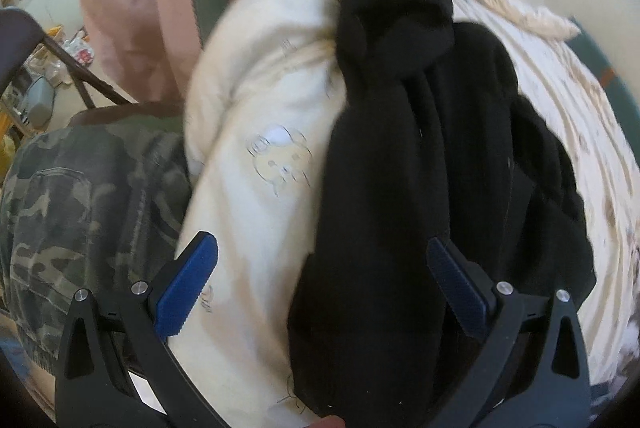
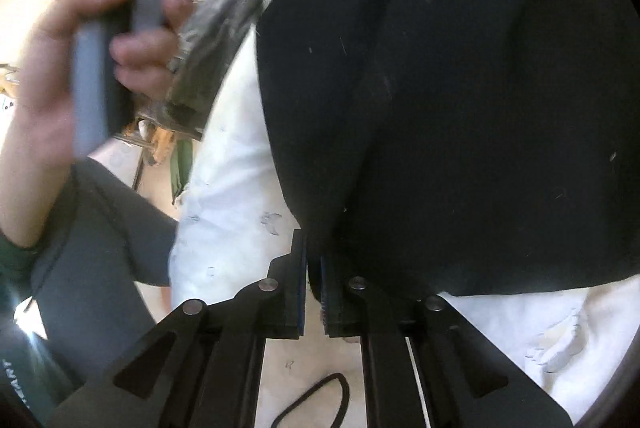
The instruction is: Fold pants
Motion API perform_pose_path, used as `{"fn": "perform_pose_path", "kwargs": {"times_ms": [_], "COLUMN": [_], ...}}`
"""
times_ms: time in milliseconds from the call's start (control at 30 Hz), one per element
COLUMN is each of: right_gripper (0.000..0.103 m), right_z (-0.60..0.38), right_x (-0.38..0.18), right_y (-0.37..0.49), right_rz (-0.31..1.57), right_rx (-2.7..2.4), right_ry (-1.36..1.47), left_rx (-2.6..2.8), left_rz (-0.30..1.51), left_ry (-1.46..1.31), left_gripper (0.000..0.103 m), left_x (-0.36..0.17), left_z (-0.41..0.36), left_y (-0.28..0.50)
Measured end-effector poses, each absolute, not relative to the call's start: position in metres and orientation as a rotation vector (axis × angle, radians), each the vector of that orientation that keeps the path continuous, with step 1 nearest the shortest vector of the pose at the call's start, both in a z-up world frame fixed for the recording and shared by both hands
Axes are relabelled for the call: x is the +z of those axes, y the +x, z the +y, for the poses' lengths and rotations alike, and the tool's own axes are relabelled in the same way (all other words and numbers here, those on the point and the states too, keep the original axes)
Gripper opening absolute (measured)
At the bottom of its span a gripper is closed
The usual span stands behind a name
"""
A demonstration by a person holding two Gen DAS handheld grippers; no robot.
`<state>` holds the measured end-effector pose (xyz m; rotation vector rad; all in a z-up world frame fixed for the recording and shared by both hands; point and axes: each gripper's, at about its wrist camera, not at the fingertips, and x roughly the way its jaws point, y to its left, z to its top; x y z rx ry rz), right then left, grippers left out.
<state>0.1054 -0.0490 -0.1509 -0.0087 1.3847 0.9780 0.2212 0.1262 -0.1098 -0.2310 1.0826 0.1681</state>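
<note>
Because the black fleece-like pants are soft, limp and light, they lie bunched in thick rolls on the cream printed bedcover and will sag unless gripped at an edge. Take hold at a hem or waistband corner rather than mid-fabric. The left gripper stands wide apart above the pants, empty. The right gripper is nearly closed at the pants' lower edge; whether it pinches cloth cannot be determined. No legible brand or label appears on the pants.
</note>
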Motion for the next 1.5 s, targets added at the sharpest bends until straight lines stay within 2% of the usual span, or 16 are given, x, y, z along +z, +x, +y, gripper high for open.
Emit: {"fn": "perform_pose_path", "kwargs": {"times_ms": [133, 200, 233, 267, 300, 333, 367, 500, 667, 700, 733, 767, 900, 1100, 1300, 1500], "right_gripper": [0.008, 0.015, 0.022, 0.045, 0.073, 0.079, 0.080, 0.080, 0.077, 0.056, 0.041, 0.015, 0.012, 0.010, 0.010, 0.017], "right_z": [-0.083, -0.115, -0.134, -0.151, -0.172, -0.190, -0.208, -0.269, -0.275, -0.271, -0.264, -0.257, -0.226, -0.150, -0.069, -0.042], "right_x": [-0.117, -0.105, -0.101, -0.101, -0.100, -0.101, -0.104, -0.143, -0.188, -0.189, -0.183, -0.178, -0.134, -0.110, -0.117, -0.187], "right_y": [0.125, 0.140, 0.149, 0.160, 0.170, 0.179, 0.185, 0.216, 0.232, 0.230, 0.226, 0.222, 0.185, 0.097, 0.022, 0.018], "right_rz": [1.314, 1.276, 1.251, 1.229, 1.200, 1.163, 1.136, 1.147, 1.241, 1.219, 1.200, 1.188, 1.127, 1.258, 1.361, 1.577], "right_rx": [0.893, 0.802, 0.738, 0.664, 0.581, 0.508, 0.437, 0.149, 0.186, 0.220, 0.269, 0.284, 0.399, 0.742, 1.060, 0.938], "right_ry": [0.022, 0.058, 0.083, 0.113, 0.143, 0.181, 0.216, 0.399, 0.586, 0.608, 0.610, 0.588, 0.499, 0.494, 0.500, 0.507], "left_rx": [0.189, 0.188, 0.188, 0.188, 0.188, 0.187, 0.186, 0.181, 0.167, 0.168, 0.168, 0.168, 0.168, 0.173, 0.172, 0.196], "left_rz": [1.080, 1.076, 1.074, 1.074, 1.072, 1.068, 1.065, 1.044, 1.032, 1.029, 1.026, 1.022, 1.001, 0.956, 0.925, 0.974], "left_ry": [-0.176, -0.181, -0.193, -0.198, -0.204, -0.206, -0.206, -0.191, -0.175, -0.163, -0.153, -0.137, -0.123, -0.142, -0.147, -0.188], "left_gripper": [0.103, 0.103, 0.103, 0.103, 0.103, 0.103, 0.103, 0.103, 0.103, 0.103, 0.103, 0.103, 0.103, 0.103, 0.103, 0.103], "left_x": [-0.114, -0.113, -0.112, -0.112, -0.112, -0.111, -0.111, -0.109, -0.107, -0.106, -0.106, -0.105, -0.099, -0.081, -0.065, -0.072], "left_z": [0.120, 0.121, 0.122, 0.123, 0.123, 0.123, 0.123, 0.119, 0.111, 0.110, 0.108, 0.106, 0.104, 0.105, 0.107, 0.116], "left_y": [0.220, 0.221, 0.221, 0.221, 0.220, 0.219, 0.219, 0.215, 0.210, 0.208, 0.207, 0.205, 0.202, 0.198, 0.188, 0.176]}}
